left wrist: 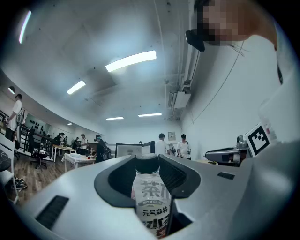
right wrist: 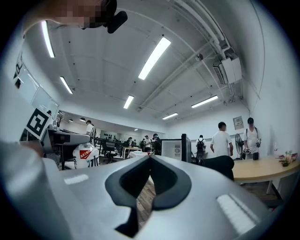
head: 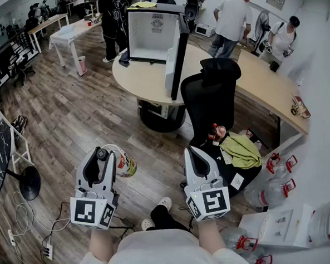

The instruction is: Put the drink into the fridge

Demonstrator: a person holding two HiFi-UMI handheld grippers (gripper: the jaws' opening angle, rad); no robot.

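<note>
**A:** Entry one, the drink. Location and holder?

**B:** Pale plastic drink bottle point(left wrist: 151, 199), black cap, printed label. It is clamped between the jaws of the left gripper point(head: 102, 153), with the pads pressing at the neck, by the cap. Long axis roughly upright, cap uppermost, body hanging below the jaws.

**A:** Entry two, the other tool?

**B:** Right gripper point(head: 191, 152). Jaws together, nothing between them. It is level with the left one and near it, to its right.

**A:** Entry three, the destination?

**B:** Small fridge point(head: 154, 33), black case, white inside, standing on a round pale-wood table point(head: 137, 77). Its black door point(head: 178, 57) is swung wide, hinged on the right of the opening, edge-on to us.

**A:** Bearing from the bottle?

**B:** Ahead and slightly right of the left gripper, well apart, across the wooden floor point(head: 82, 112). The opening faces this way. Both grippers are about equally far off, and only the left carries anything.

**A:** Anything near the route?

**B:** Black office chair point(head: 212, 89), by the table on the right gripper's side. My judgement is that the carry wants a walk forward first. The bottle then goes in upright, to the left of the door.
</note>
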